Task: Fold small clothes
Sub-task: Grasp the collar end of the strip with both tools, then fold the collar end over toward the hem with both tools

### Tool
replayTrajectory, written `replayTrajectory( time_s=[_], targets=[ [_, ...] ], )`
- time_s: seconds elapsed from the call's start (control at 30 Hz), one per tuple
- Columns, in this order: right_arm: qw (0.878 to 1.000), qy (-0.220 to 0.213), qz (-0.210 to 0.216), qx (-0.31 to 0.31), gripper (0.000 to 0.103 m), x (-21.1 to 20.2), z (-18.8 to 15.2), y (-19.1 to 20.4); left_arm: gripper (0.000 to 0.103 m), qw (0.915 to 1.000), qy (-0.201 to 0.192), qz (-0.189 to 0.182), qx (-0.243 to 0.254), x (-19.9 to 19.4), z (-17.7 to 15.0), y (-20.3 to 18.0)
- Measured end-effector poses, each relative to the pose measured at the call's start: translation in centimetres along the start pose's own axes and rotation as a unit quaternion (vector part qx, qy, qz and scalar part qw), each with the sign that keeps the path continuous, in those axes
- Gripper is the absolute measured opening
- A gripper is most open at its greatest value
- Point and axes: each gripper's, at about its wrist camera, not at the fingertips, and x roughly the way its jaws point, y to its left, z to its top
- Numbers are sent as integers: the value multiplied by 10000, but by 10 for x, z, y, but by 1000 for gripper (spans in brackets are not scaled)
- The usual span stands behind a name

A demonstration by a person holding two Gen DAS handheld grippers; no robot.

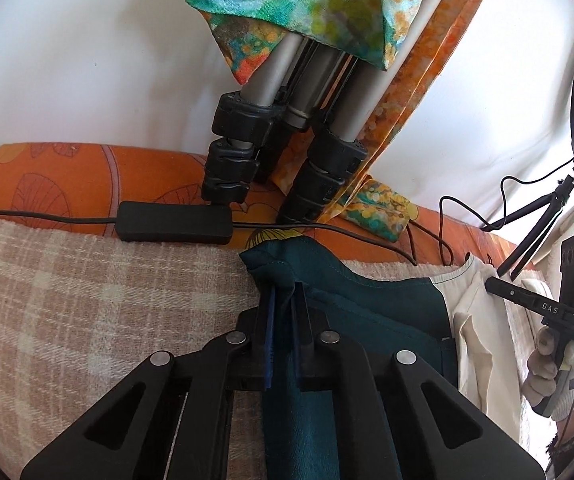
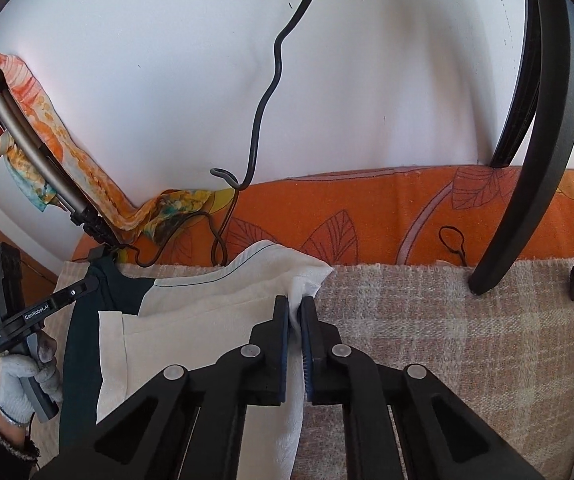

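On the plaid woven blanket (image 1: 87, 300), I am pinching a soft, limp teal-and-cream cotton garment (image 1: 387, 312) by its far corners: left claw (image 1: 283, 300) clamped on teal, right claw (image 2: 295, 312) on cream.

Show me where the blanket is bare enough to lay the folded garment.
Bare checked blanket left of the teal corner, below the black adapter. More right of the cream corner, up to the chair legs. Crowded: the middle under the garment, and the back edge with tripod and cables.

It is a home room: a bed with an orange leaf-print sheet (image 2: 367, 216), a checked blanket (image 1: 87, 280), white wall (image 2: 167, 80).
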Motion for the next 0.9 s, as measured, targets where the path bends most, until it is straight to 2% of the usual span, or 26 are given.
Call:
replayTrajectory(
  time_s=[0.33,0.53,0.9],
  targets=[
    [9987,-271,215,-365,0,-39,7,26,1,9987,-322,-378,68,-39,-3,-15],
    [9961,-418,343,-700,0,-76,4,50,1,9975,-461,-423,343,-72,-10,-35],
    [9911,-610,452,-1096,0,-155,-34,72,1,9945,-710,-476,598,-145,-47,-61]
  ],
)
